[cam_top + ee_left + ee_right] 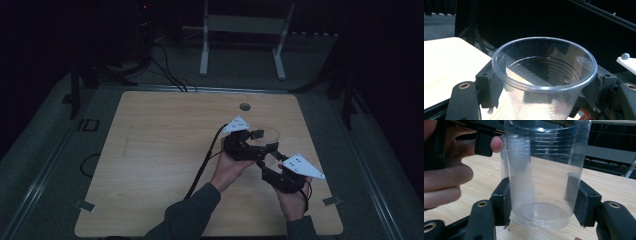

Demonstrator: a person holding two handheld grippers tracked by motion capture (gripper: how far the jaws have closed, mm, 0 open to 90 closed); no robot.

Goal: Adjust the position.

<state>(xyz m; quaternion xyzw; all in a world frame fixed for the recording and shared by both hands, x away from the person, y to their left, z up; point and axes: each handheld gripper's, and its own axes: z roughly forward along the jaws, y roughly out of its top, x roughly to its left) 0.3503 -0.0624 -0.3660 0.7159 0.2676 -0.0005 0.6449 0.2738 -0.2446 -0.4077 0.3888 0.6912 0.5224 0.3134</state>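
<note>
Clear plastic cup (544, 173), no readable print, base between right tool (545, 205) pads; rim between left tool (544, 86) pads.

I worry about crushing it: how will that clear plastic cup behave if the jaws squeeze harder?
The clear plastic cup looks thin-walled, so it would probably flex or buckle. It is empty, so likely very light. Its smooth sides may slip between the right gripper pads, though the ribbing could help.

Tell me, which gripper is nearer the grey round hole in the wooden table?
Left. The left gripper sits just below the grey round hole; the right gripper is farther down, toward the table's near edge.
</note>
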